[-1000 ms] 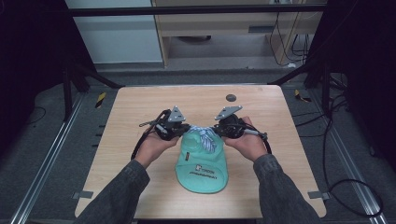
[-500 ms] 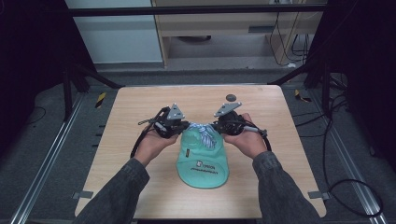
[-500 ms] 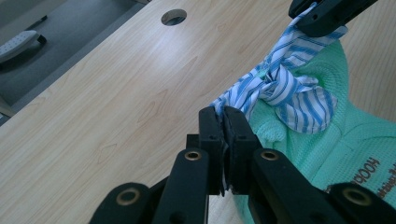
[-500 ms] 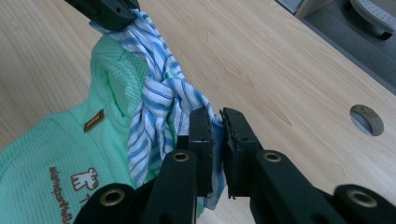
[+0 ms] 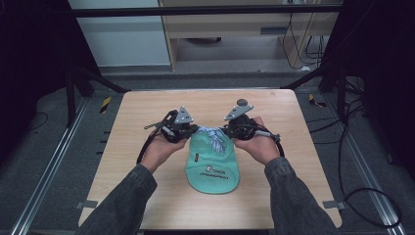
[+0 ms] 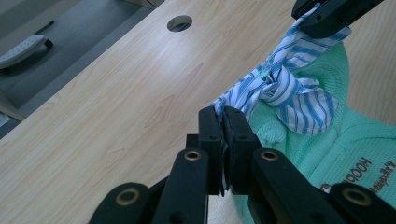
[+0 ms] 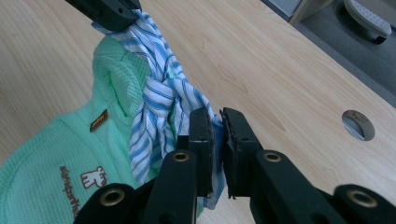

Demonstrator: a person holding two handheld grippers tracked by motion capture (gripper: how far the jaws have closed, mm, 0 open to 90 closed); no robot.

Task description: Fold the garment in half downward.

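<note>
High view: left hand-held gripper (image 5: pixel 190 131) clamped on the striped cloth (image 5: pixel 213 139) at the green garment's (image 5: pixel 214 166) top left; right hand-held gripper (image 5: pixel 230 131) clamped on the cloth's other end, top right; garment flat on tabletop (image 5: pixel 147 112), cloth knotted at its collar.

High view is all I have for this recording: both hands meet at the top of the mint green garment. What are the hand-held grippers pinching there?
Observer: A blue-and-white striped tie at the collar of the mint green garment; the left hand-held gripper clamps one end.
Operator: And the right one?
Observer: The right hand-held gripper is shut on the other end, as the right gripper view shows.
Operator: Is the tie loose or knotted?
Observer: The left gripper view shows a knot between the two grips.
</note>
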